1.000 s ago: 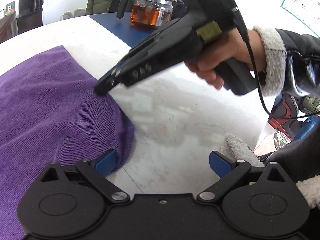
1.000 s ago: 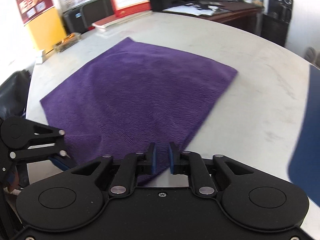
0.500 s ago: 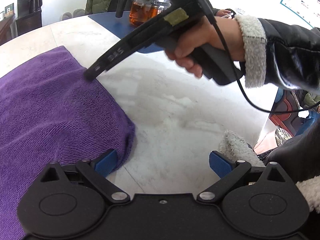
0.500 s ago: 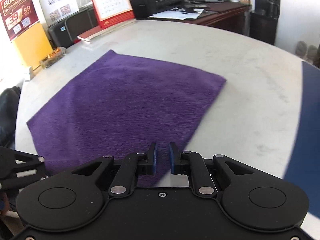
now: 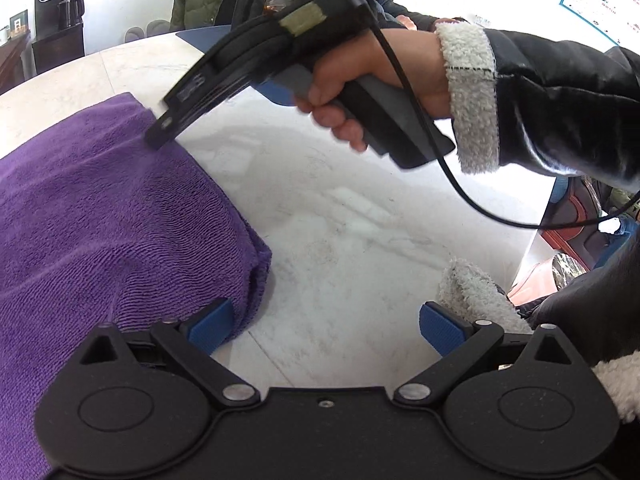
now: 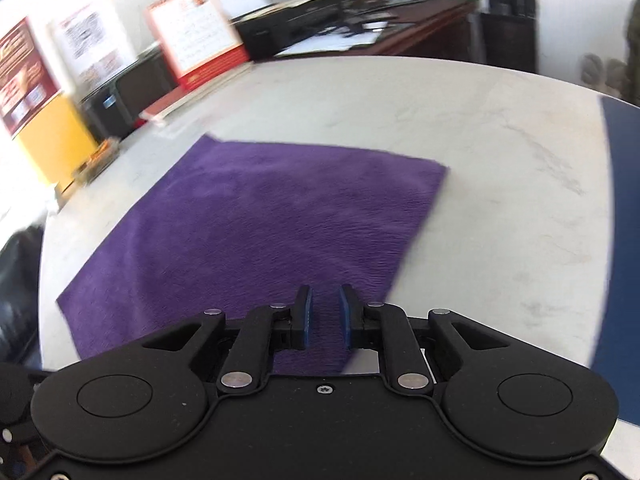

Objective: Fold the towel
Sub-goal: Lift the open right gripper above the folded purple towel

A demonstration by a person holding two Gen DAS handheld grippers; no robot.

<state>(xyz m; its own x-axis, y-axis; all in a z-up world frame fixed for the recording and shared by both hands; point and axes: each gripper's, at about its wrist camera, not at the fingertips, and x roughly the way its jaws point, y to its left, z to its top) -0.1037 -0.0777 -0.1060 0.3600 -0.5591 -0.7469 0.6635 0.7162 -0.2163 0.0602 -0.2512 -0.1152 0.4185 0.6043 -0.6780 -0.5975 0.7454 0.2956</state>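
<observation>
R hand (image 5: 376,80) tilts right gripper (image 6: 325,316) onto towel (image 6: 248,224), maybe touching.

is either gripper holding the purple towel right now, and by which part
Nothing is held. The left gripper is wide open beside the purple terry towel's corner; the right gripper hovers nearly closed over it.
</observation>
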